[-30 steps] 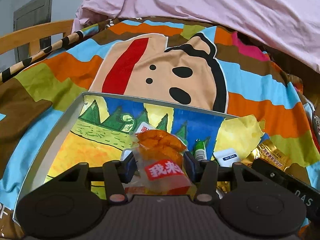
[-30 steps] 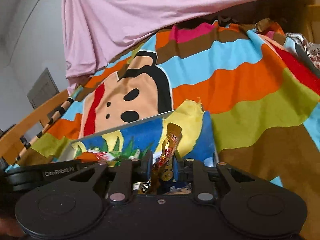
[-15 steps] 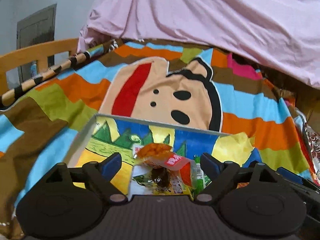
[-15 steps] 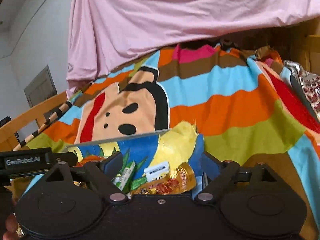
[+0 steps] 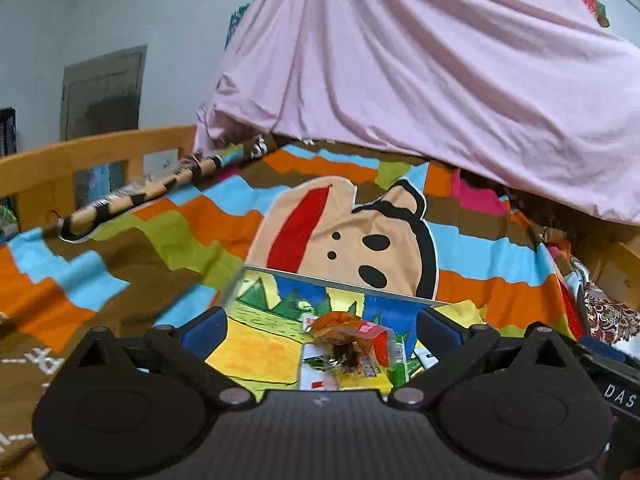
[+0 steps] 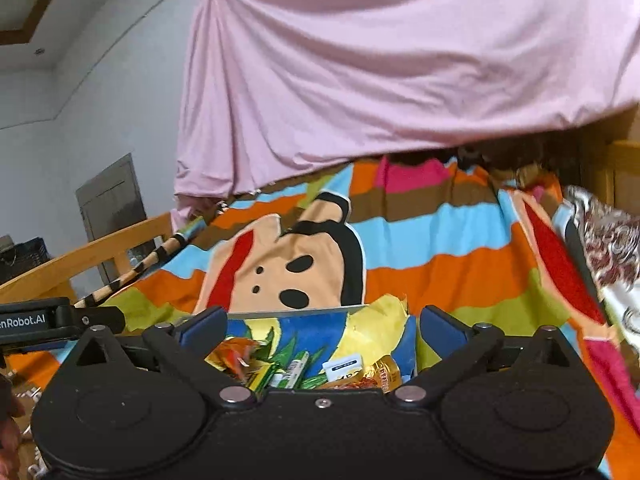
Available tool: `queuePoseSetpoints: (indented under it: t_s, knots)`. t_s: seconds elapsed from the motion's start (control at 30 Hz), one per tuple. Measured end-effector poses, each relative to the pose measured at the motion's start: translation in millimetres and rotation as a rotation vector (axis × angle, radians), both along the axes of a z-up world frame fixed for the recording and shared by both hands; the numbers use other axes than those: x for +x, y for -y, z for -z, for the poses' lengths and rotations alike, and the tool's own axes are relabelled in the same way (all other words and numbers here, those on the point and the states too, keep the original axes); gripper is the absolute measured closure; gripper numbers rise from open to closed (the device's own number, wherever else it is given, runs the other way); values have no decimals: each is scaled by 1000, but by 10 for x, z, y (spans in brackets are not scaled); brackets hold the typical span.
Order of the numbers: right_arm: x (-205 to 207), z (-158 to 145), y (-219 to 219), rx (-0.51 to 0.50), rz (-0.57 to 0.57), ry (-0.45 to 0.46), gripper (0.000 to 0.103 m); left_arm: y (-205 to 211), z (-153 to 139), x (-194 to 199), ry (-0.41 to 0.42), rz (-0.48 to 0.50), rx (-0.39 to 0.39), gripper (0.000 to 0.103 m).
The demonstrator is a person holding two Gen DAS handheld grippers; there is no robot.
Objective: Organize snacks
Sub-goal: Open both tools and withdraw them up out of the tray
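Note:
A shallow box [image 5: 340, 278] with a painted landscape lining lies on the bed. Several snack packets lie in it. In the left wrist view an orange snack bag with a red label [image 5: 352, 336] lies on top of the pile, below my left gripper [image 5: 322, 330], which is open and empty. In the right wrist view the box [image 6: 296, 313] holds a gold packet [image 6: 380, 374], a green tube [image 6: 294, 368] and an orange bag [image 6: 232, 354]. My right gripper [image 6: 322, 328] is open and empty above them.
The box sits on a striped cartoon blanket [image 5: 344, 232]. A pink sheet [image 5: 420, 80] hangs behind it. A wooden bed rail [image 5: 80, 160] runs along the left. The left gripper's body [image 6: 48, 322] shows at the left of the right wrist view.
Both grippers have opened and let go of their packets, the orange bag from the left and the gold packet from the right. Both have then lifted and pulled back from the box.

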State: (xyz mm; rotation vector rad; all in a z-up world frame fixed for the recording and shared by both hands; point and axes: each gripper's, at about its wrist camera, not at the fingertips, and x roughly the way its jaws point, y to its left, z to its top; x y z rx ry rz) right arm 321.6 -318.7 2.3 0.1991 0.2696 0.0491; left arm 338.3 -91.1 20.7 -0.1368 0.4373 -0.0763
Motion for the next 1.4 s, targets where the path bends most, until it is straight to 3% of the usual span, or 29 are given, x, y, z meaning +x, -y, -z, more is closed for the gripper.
queuePoseSetpoints:
  t_s: [0.2, 0.43, 0.97, 1.4]
  knots:
    - [-499, -203, -171, -59, -38, 79, 1, -122, -136, -487, 62, -7, 34, 0]
    - [-996, -318, -418, -86, -81, 109, 1, -344, -254, -1006, 109, -15, 77, 0]
    - [-1802, -71, -881, -116, -135, -51, 1, -914, -25, -1837, 67, -18, 75, 0]
    - [-1867, 157, -1037, -120, -148, -186, 1, -1095, 396, -2080, -44, 15, 103, 0]
